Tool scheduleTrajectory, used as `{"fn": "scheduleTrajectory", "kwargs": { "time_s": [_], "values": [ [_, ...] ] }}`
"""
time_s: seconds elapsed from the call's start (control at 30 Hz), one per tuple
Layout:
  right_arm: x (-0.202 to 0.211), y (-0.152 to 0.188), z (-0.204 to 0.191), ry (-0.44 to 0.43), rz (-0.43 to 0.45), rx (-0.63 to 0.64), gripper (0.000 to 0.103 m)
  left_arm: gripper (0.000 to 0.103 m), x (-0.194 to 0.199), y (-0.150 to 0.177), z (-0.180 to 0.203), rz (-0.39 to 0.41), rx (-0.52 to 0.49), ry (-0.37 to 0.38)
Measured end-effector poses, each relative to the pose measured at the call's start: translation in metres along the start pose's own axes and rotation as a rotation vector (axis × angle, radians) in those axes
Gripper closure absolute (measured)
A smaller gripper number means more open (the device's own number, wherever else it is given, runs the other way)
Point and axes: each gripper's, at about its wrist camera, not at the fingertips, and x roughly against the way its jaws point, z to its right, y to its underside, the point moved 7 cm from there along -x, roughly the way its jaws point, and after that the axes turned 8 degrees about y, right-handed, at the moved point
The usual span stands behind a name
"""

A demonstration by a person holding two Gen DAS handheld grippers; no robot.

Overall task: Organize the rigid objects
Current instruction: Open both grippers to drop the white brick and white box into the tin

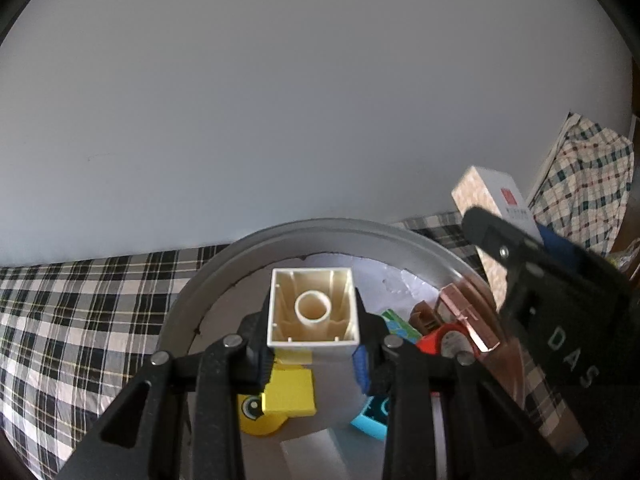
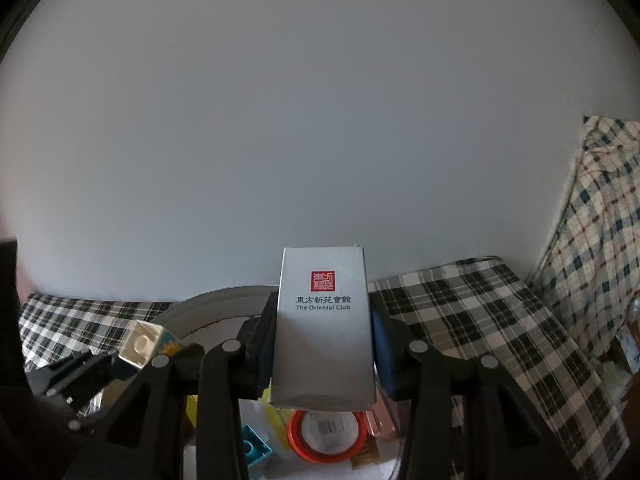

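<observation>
My left gripper [image 1: 313, 354] is shut on a cream toy brick [image 1: 313, 308], its hollow underside facing the camera, held above a round metal basin [image 1: 224, 256]. My right gripper [image 2: 323, 354] is shut on a white carton [image 2: 323, 328] with a red seal and "The Oriental Club" printed on it, also above the basin [image 2: 208, 300]. The right wrist view catches the cream brick [image 2: 145, 342] in the left gripper at lower left. From the left wrist view, the carton [image 1: 494, 196] and the right gripper show at the right.
The basin holds a yellow toy block [image 1: 288, 394], a blue brick [image 1: 372, 420], a red-rimmed round tin [image 2: 328, 434], a copper-coloured box [image 1: 468, 316] and a green item [image 1: 400, 326]. A checked cloth [image 1: 80, 320] covers the surface. A plain wall stands behind, and checked fabric [image 2: 600, 216] rises at right.
</observation>
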Motion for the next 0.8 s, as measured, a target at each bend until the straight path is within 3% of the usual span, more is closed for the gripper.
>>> {"fn": "scheduleTrajectory", "kwargs": {
  "time_s": [0.23,0.53,0.57,0.63,0.7,0.73,0.8],
  "values": [
    [-0.032,-0.008,-0.014,0.001,-0.125,0.07,0.059,0.073,-0.016,-0.013,-0.009,-0.094,0.028,-0.004],
    [-0.077,0.013,-0.028,-0.021,-0.349,0.071,0.058,0.072,-0.054,0.005,-0.016,-0.314,0.122,0.024],
    [-0.081,0.017,-0.028,-0.025,-0.377,0.065,0.058,0.069,-0.059,0.011,-0.019,-0.355,0.146,0.029],
    [-0.09,0.025,-0.028,-0.059,-0.43,0.026,0.058,0.029,-0.067,0.02,-0.018,-0.417,0.129,0.011],
    [-0.096,0.033,-0.026,-0.089,-0.464,-0.021,0.054,0.012,-0.068,0.026,-0.018,-0.426,0.103,-0.017],
    [-0.098,0.036,-0.024,-0.093,-0.483,-0.031,0.048,0.012,-0.068,0.027,-0.019,-0.427,0.11,-0.012],
    [-0.099,0.04,-0.021,-0.133,-0.517,-0.079,0.025,0.012,-0.065,0.03,-0.019,-0.444,0.147,0.004]
  ]
}}
